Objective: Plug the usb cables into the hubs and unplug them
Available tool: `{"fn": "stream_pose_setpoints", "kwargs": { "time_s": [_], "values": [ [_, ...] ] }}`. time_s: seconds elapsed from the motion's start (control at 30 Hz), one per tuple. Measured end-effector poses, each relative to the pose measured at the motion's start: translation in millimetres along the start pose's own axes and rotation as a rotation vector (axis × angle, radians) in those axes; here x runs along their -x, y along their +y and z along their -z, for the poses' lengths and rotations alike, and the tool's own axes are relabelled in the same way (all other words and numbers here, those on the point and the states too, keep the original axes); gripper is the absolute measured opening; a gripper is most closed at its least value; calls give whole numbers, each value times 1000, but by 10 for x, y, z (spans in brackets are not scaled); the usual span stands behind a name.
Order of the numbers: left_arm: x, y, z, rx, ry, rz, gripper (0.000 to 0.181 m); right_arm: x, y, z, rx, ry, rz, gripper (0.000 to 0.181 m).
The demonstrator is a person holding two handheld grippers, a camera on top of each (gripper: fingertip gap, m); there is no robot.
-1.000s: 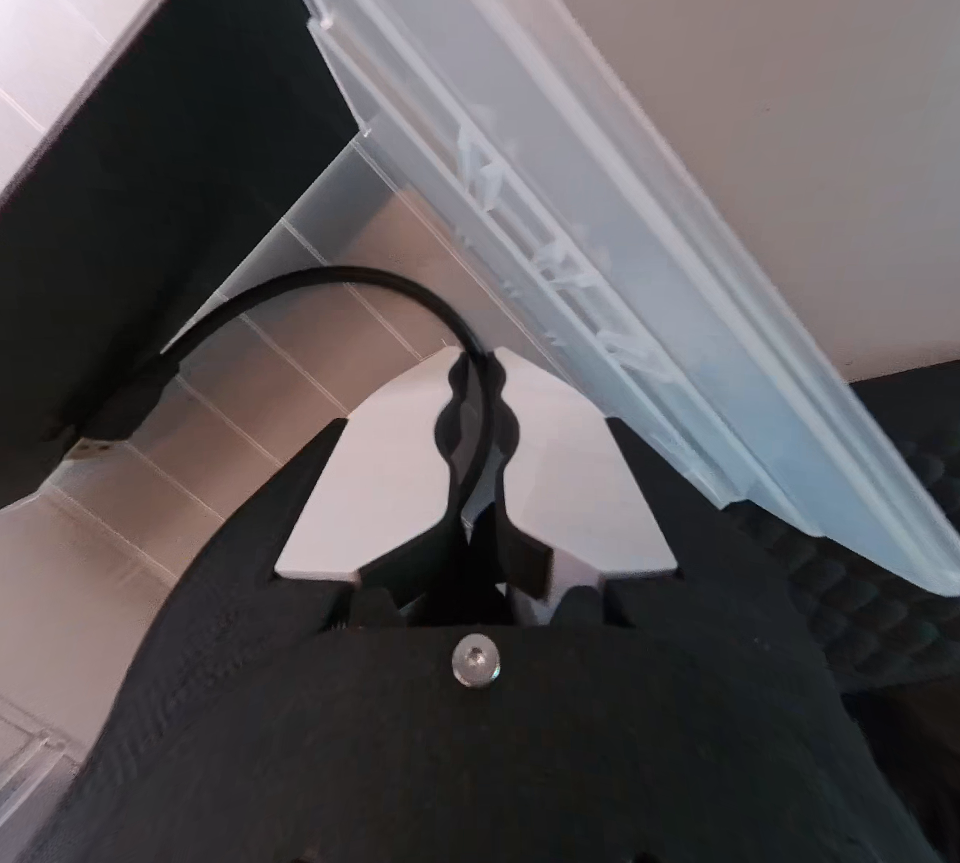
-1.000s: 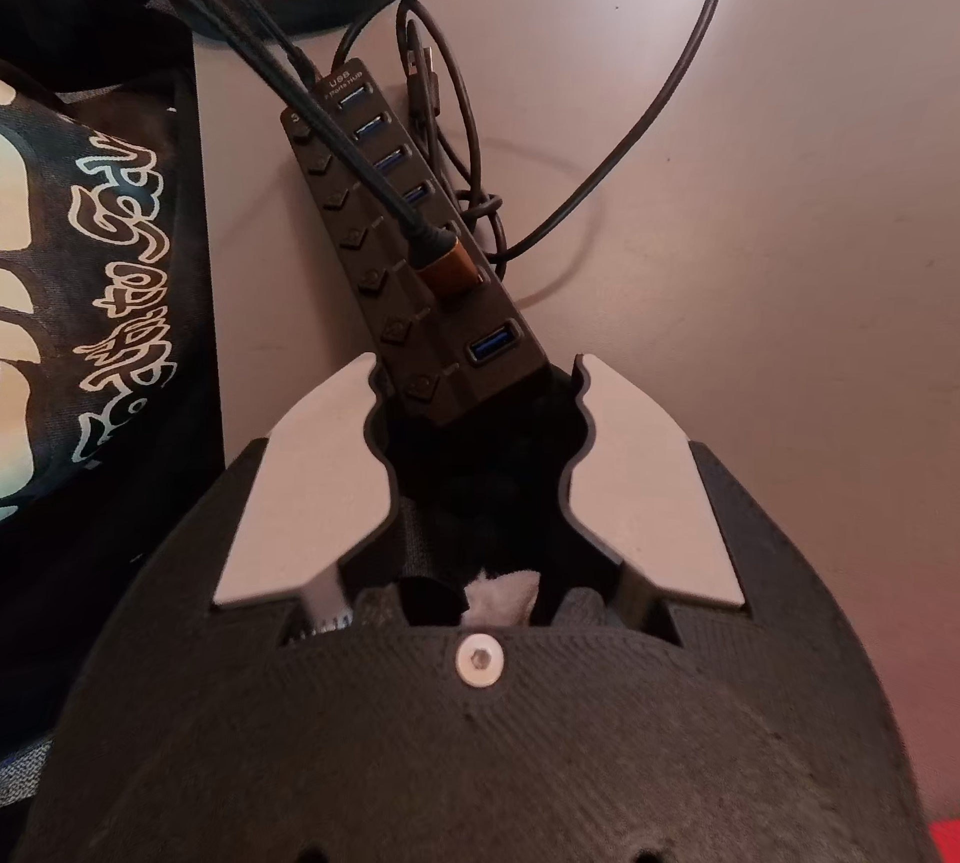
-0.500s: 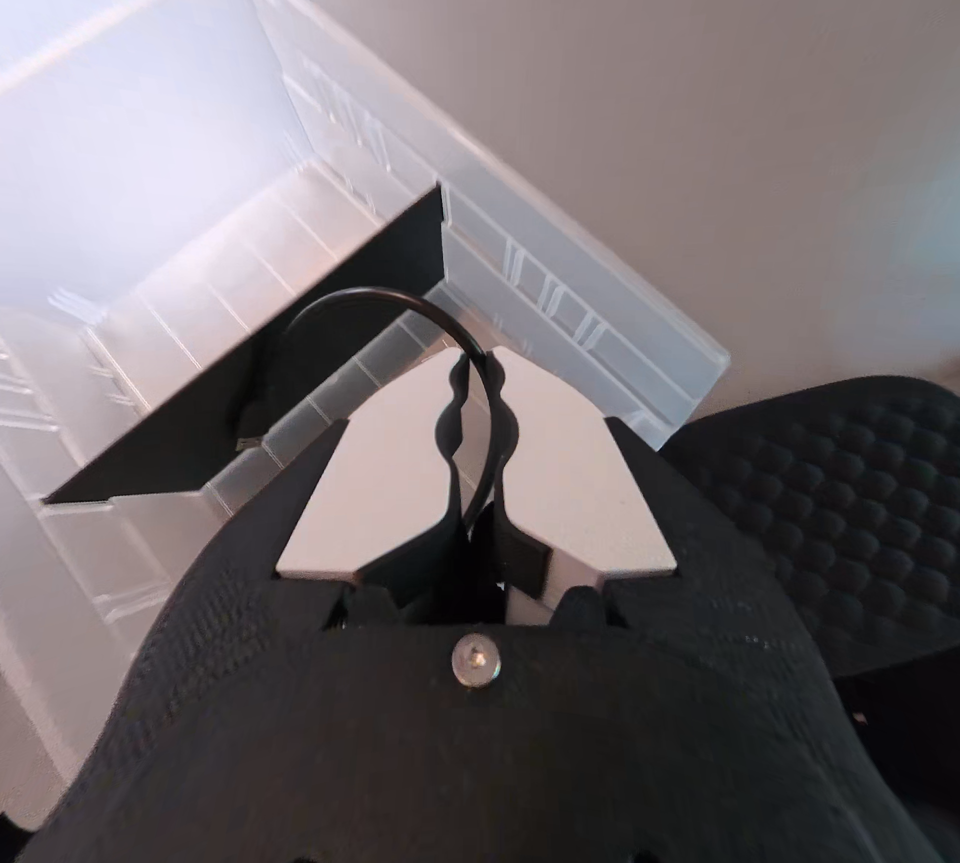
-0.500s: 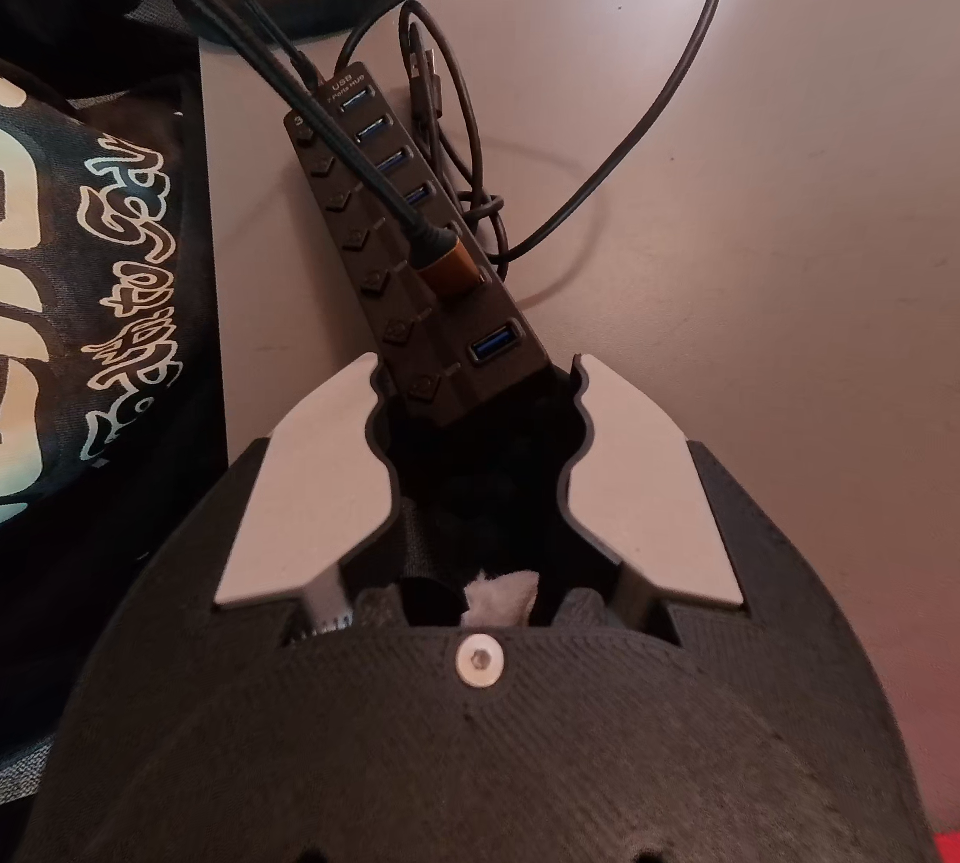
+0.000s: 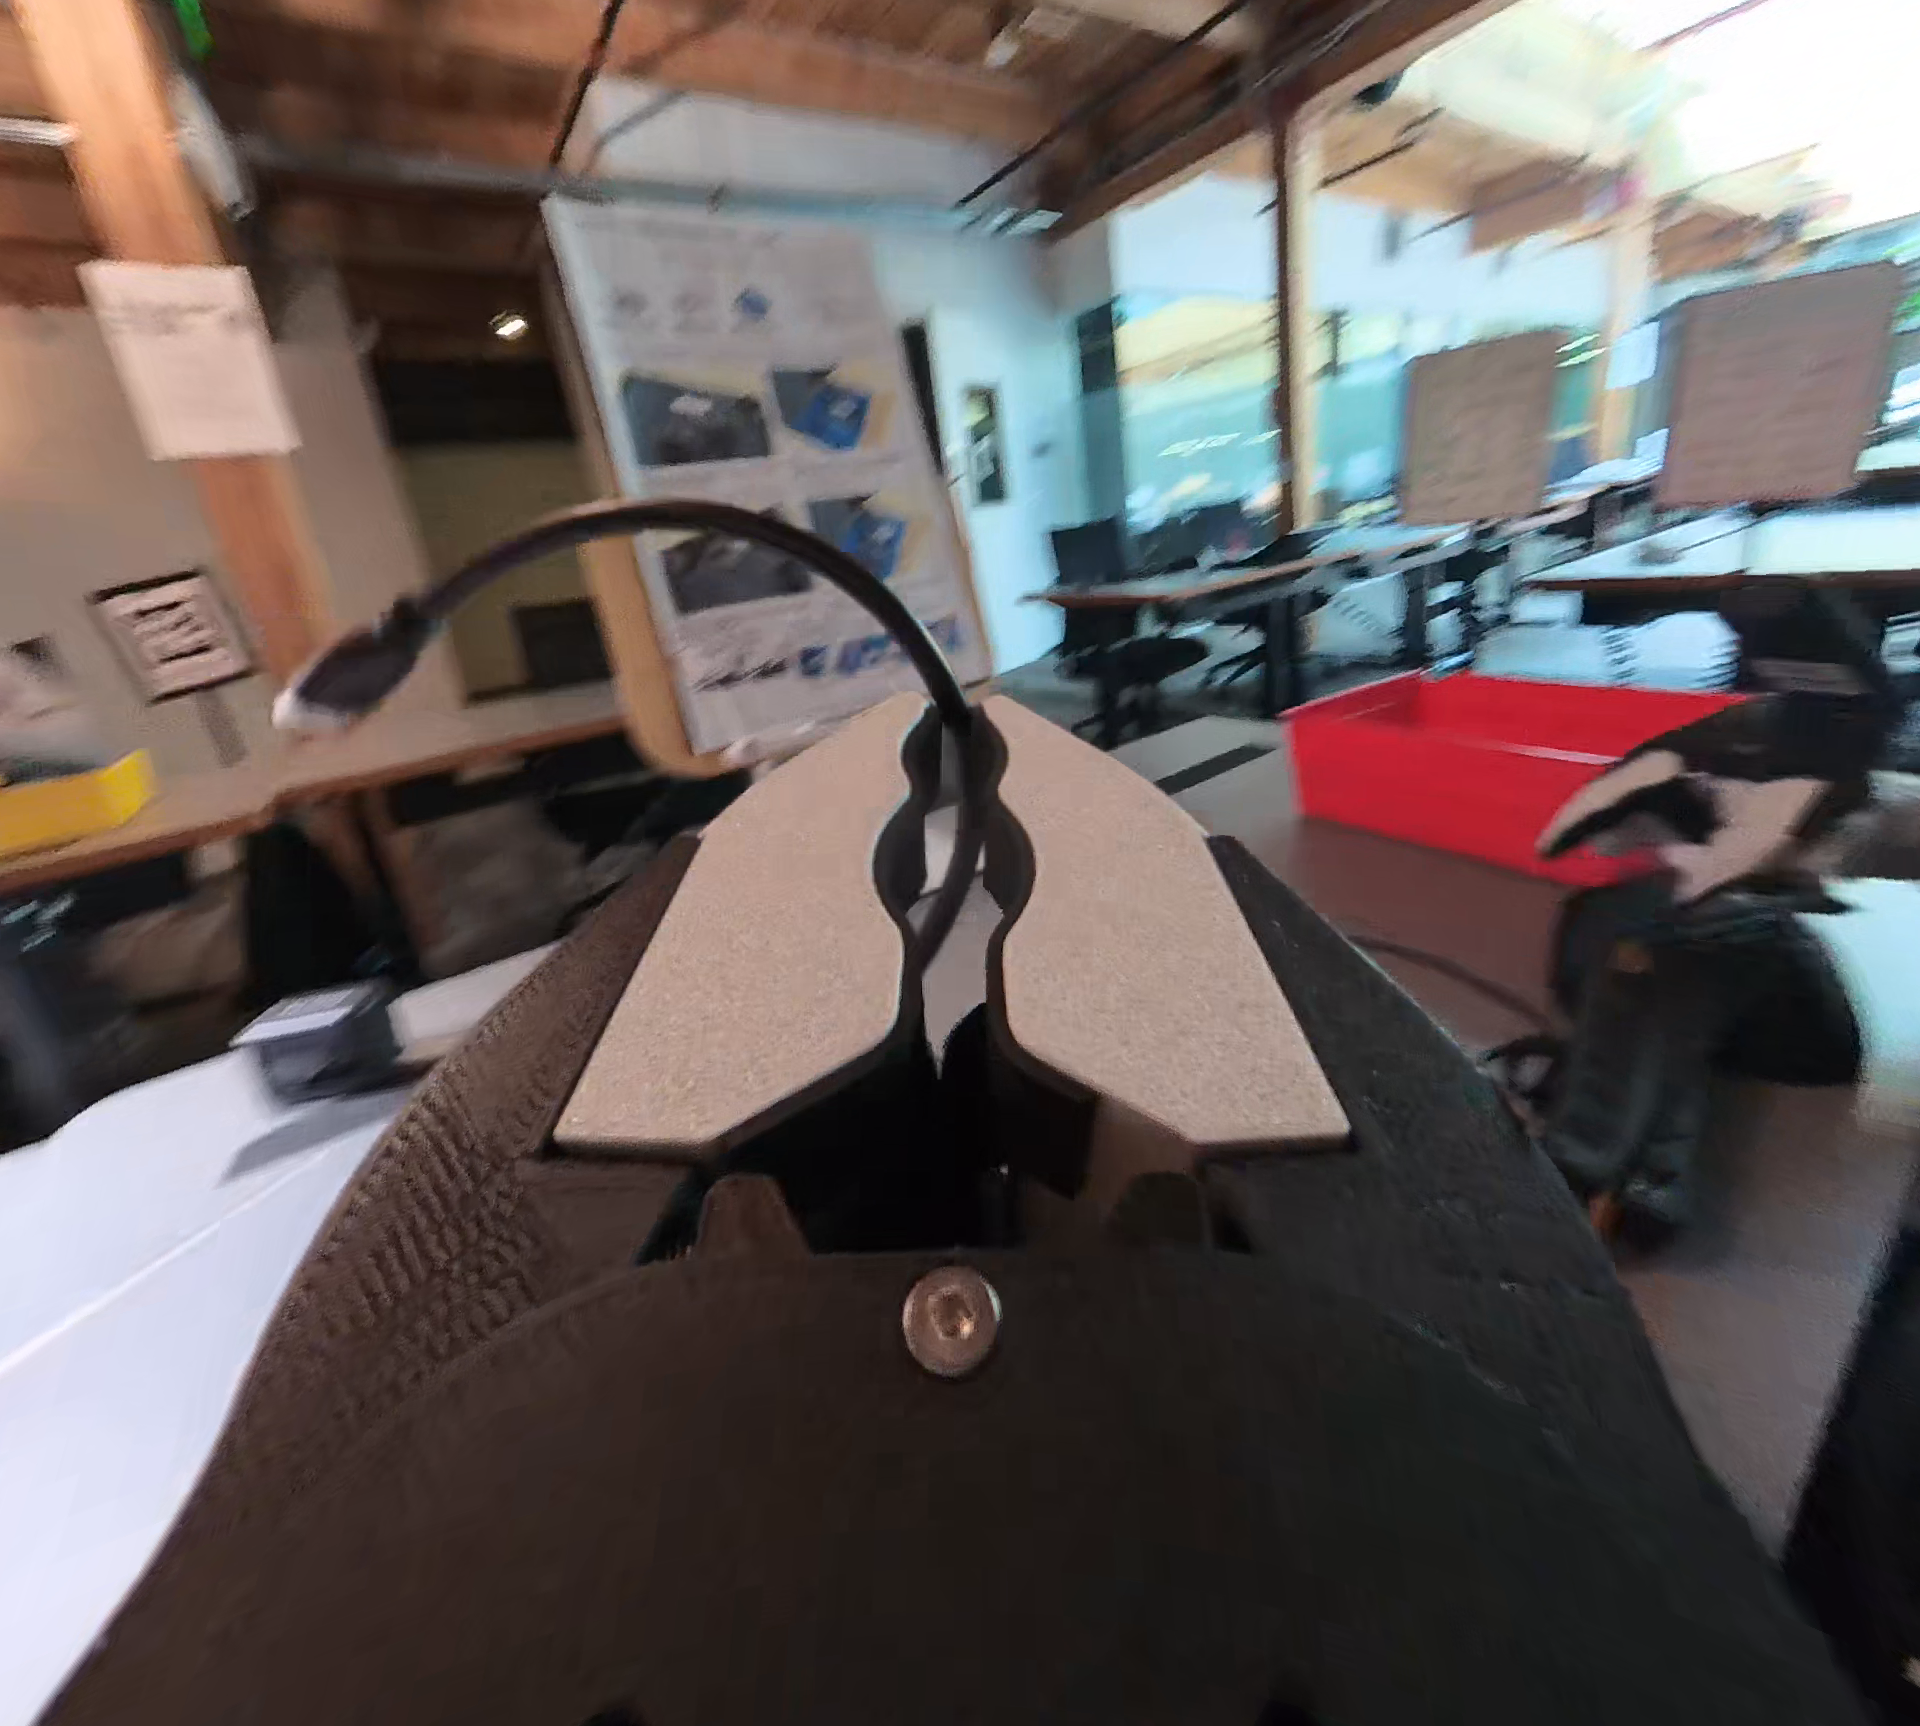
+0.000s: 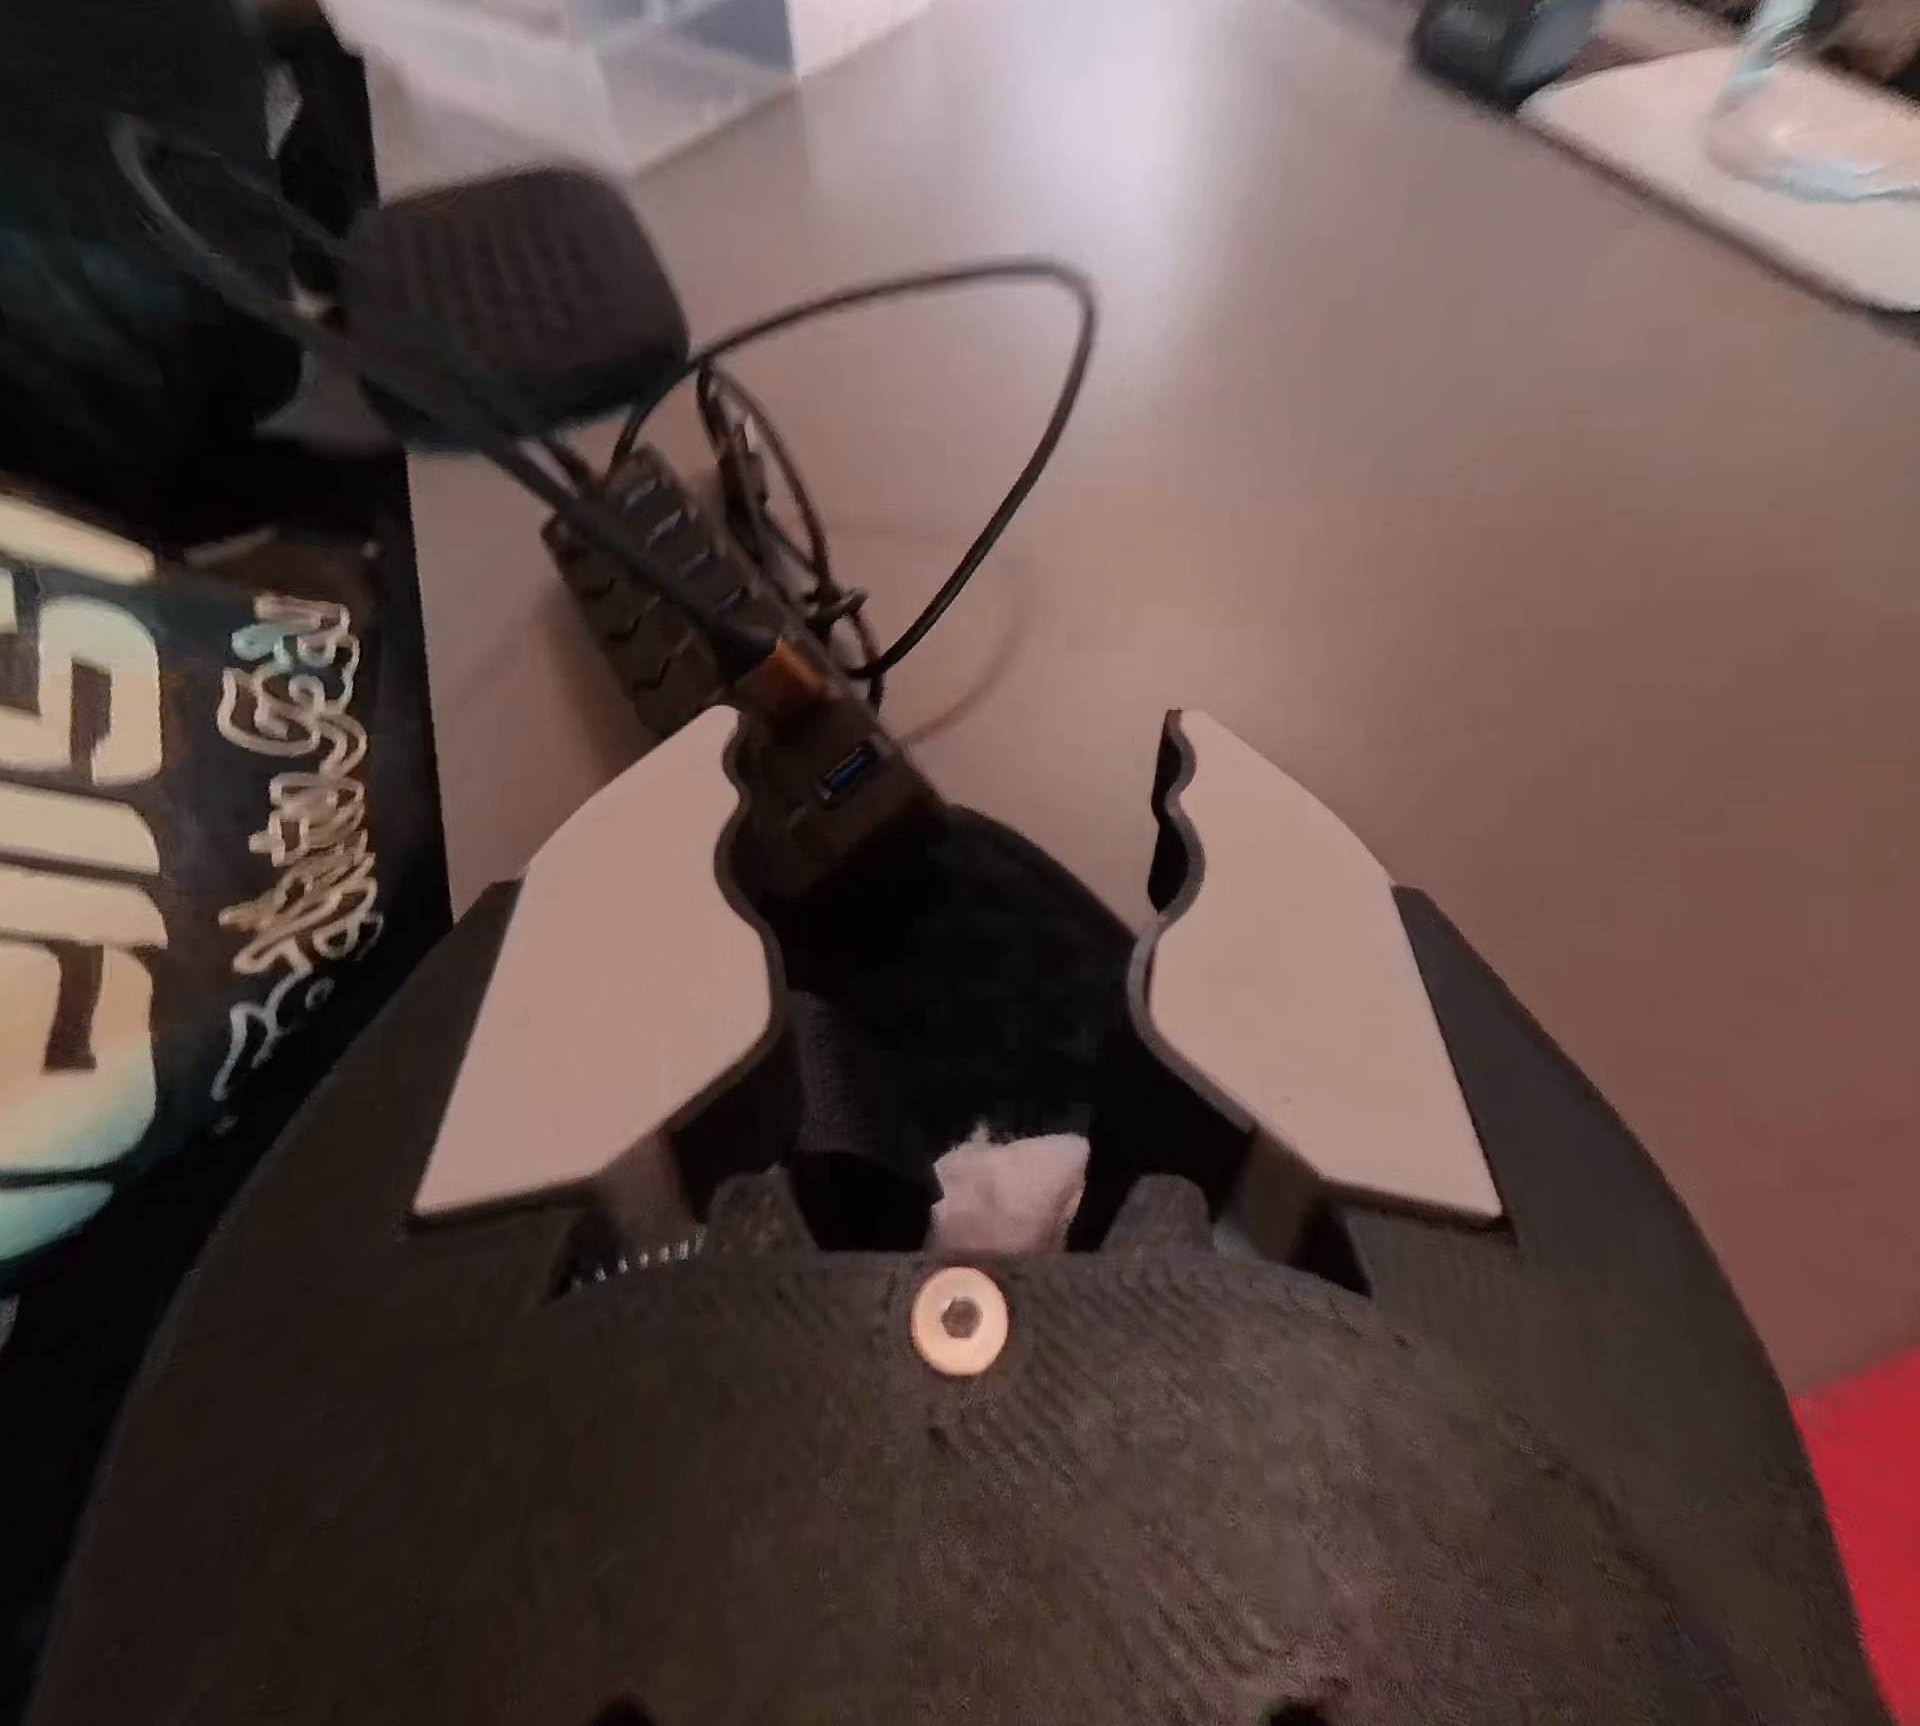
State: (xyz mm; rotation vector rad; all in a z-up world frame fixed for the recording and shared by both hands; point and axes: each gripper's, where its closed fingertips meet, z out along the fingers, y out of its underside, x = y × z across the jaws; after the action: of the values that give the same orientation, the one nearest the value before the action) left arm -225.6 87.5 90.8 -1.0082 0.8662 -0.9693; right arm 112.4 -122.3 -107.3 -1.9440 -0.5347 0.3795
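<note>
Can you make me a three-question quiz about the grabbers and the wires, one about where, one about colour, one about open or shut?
1. Where is the black cable that the left gripper holds?
A. lying in the red bin
B. pinched between its fingers, plug end in the air
C. plugged into the hub

2. What colour is the plug sitting in the USB hub?
A. orange
B. green
C. white

3. How is the right gripper?
A. shut on the hub
B. shut on a cable
C. open

Answers: 1 B, the cable arcs up from the closed fingers. 2 A, an orange shell shows. 3 C, a wide gap separates its fingers.
</note>
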Motion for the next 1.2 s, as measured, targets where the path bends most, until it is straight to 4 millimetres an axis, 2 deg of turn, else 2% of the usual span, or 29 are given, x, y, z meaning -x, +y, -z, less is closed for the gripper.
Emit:
{"fn": "stream_pose_setpoints", "kwargs": {
  "time_s": [0.07,0.13,0.2,0.3,0.4,0.47,0.5,0.57,0.63,0.7,0.77,0.83,0.9,0.97,1.03,1.13,1.17,1.2],
  "values": [
    [-206,-95,-74,-54,106,10,5,-76,-271,211,-99,52,-6,73],
    [-397,-127,-171,-63,186,0,5,-117,-637,457,-219,111,-16,70],
    [-602,-151,-286,-65,244,-74,5,-28,-1060,679,-346,129,12,67],
    [-994,-181,-484,-96,289,-294,5,283,-1615,834,-465,98,80,64],
    [-1460,-86,-744,-100,291,-529,5,745,-1954,733,-533,-43,125,64],
    [-1798,76,-931,-69,311,-662,5,1027,-2041,591,-586,-157,123,64],
    [-1970,166,-1011,-58,328,-723,5,1100,-2099,501,-623,-188,98,56],
    [-2280,361,-1146,-37,358,-834,5,1214,-2042,247,-556,-261,51,62],
    [-2488,543,-1246,-16,358,-951,5,1134,-1958,64,-512,-238,-8,62],
    [-2576,670,-1316,-2,322,-1076,5,943,-1884,-30,-484,-164,-37,53],
    [-2599,757,-1366,18,305,-1126,5,880,-1845,-21,-482,-167,2,12],
    [-2614,800,-1390,24,336,-1066,4,843,-1817,-14,-479,-155,65,7],
    [-2650,787,-1375,5,417,-903,9,844,-1792,-19,-489,-118,209,5],
    [-2708,684,-1315,-31,550,-598,21,804,-1764,-57,-468,-16,350,5],
    [-2625,454,-1299,-81,603,-216,29,843,-1728,-115,-439,67,529,6],
    [-2380,267,-1337,-80,615,294,29,911,-1698,-205,-411,174,734,5],
    [-2340,248,-1332,-79,633,390,26,932,-1685,-237,-395,204,793,5],
    [-2321,219,-1306,-97,658,441,15,945,-1669,-271,-375,234,843,5]
  ]
}}
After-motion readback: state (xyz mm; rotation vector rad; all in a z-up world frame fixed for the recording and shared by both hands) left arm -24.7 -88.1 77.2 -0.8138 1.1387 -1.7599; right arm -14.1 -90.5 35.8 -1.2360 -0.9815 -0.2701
